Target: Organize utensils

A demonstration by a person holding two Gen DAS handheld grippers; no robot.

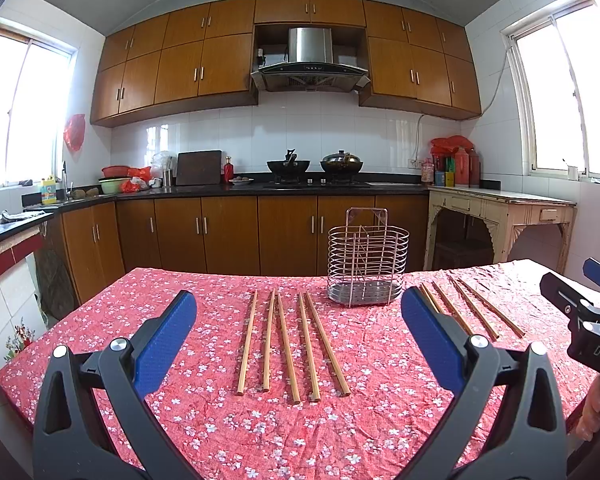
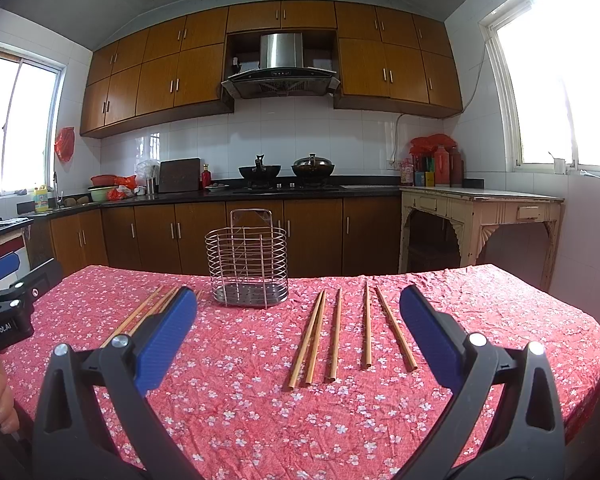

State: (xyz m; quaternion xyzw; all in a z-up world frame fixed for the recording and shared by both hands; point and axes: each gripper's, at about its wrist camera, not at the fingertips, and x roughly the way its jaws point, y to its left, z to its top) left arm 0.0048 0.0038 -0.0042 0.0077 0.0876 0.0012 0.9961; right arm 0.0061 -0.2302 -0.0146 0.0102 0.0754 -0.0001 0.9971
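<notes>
Kitchen setup, pretty ordinary: brown wooden cabinets (image 1: 228, 64) up top and below, a steel range hood (image 1: 310, 62) in the middle, two woks (image 1: 314, 165) on the stove along the back wall, bright windows on both sides; an old cream side table (image 2: 480, 204) sits off to the right. Up front is a table with a red floral cloth (image 1: 204, 412) over it.

On that cloth, toward the far edge, stands a wire utensil holder (image 1: 367, 264), upright, with nothing in it as far as I can see; it's between two sets of wooden chopsticks. One set of five (image 1: 290, 344) lies loose on the cloth to its left, roughly side by side, fanning out a bit; the other set (image 2: 348, 336) lies to its right, two of them touching along their length, the rest apart.

Left gripper (image 1: 299, 306) hangs above the near part of the table, blue pads wide apart, holding nothing; right gripper (image 2: 298, 304) same deal, jaws spread and empty. Neither touches any chopstick; each one shows at the edge of the other's view, with a bit of a hand (image 2: 0, 392) on the grip.
</notes>
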